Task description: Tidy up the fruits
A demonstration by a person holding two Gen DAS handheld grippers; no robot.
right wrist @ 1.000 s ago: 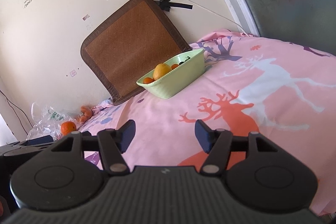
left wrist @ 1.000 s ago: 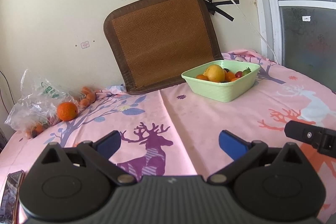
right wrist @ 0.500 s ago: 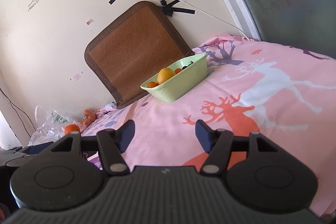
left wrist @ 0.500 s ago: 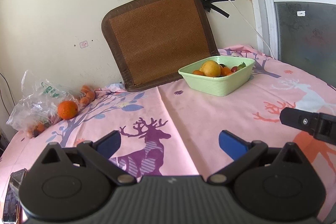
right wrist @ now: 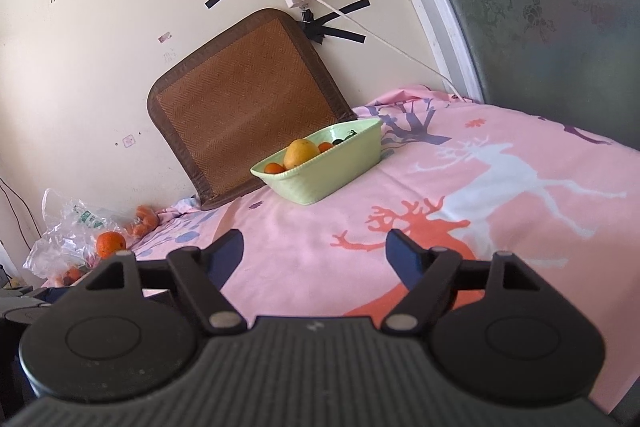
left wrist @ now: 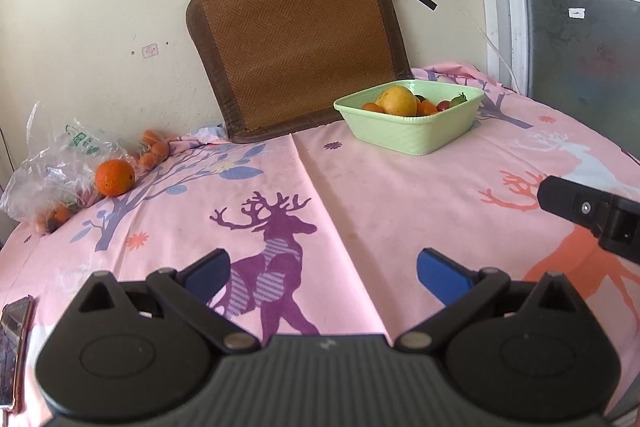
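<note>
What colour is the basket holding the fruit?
Pale green, with a finely ribbed wall. The basket shows best in the left wrist view.

Bright, even daylight; sharp focus, with fisheye bending at edges.

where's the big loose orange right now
In the left wrist view the orange sits far left on the pink tablecloth, against the clear plastic bag near the wall, well left of the green basket.
</note>
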